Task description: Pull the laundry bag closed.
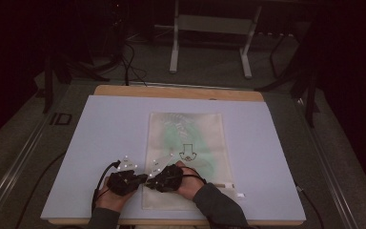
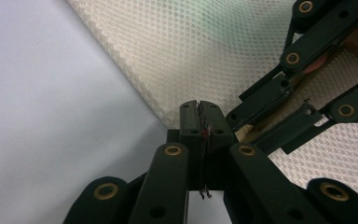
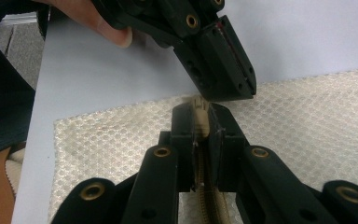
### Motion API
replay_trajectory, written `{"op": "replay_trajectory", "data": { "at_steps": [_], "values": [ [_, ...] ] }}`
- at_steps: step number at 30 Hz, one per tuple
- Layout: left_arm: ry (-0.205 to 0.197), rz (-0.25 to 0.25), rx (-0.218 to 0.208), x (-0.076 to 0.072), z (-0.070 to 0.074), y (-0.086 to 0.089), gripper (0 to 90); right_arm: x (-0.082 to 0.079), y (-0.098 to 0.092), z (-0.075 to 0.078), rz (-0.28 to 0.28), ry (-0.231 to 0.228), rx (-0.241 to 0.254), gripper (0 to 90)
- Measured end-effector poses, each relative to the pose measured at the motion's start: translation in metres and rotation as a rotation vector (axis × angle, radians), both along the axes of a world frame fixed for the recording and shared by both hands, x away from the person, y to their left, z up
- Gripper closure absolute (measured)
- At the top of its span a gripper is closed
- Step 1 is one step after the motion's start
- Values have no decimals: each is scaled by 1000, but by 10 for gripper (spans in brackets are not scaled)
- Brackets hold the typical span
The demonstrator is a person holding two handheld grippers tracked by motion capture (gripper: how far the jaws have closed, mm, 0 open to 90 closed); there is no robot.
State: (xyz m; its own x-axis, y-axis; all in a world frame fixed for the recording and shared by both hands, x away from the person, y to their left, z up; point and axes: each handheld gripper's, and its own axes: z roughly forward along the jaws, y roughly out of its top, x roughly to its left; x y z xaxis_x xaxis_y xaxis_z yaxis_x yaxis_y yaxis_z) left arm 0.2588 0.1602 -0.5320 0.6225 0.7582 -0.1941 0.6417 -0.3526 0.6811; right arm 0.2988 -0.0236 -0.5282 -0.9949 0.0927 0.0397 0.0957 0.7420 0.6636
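At the near edge of a pale lavender-grey table mat [image 1: 100, 138], a person's 2 hand-held tools meet over the near-left corner of a cream-white mesh zip bag [image 1: 186, 143], which lies flat at the mat's middle with a faint green garment showing through. The right gripper [image 3: 200, 114] has its black jaws clamped tight on the bag's beige zipper pull [image 3: 200, 119], the zipper tape running back between them. The left gripper [image 2: 201, 109] has its jaws pressed together at the bag's corner edge, a thin sliver caught between the pads, its tip almost touching the right one. Beyond the table stand grey metal frame legs [image 1: 174, 47] on the dark floor.
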Motion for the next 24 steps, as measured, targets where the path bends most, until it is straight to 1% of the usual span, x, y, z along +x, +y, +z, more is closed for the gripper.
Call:
{"op": "replay_trajectory", "data": {
  "at_steps": [5,7,9,13,15,19,24],
  "values": [
    [-25,-13,61,0,1,-7,896,0,0,0,3,-4,-4,822],
    [-24,-13,64,0,1,-7,897,0,0,1,4,-5,-8,822],
    [-25,-11,54,0,0,-7,897,-1,-2,1,10,-17,-15,823],
    [-28,-6,68,0,1,-8,898,0,-4,2,7,-9,-18,824],
    [-30,-7,73,-1,1,-9,898,0,-4,2,10,-13,-21,824],
    [-34,-7,77,-1,1,-9,898,0,-4,3,13,-21,-25,824],
    [-33,-7,77,-1,1,-10,898,-1,-11,3,8,-22,-36,824]
  ]
}}
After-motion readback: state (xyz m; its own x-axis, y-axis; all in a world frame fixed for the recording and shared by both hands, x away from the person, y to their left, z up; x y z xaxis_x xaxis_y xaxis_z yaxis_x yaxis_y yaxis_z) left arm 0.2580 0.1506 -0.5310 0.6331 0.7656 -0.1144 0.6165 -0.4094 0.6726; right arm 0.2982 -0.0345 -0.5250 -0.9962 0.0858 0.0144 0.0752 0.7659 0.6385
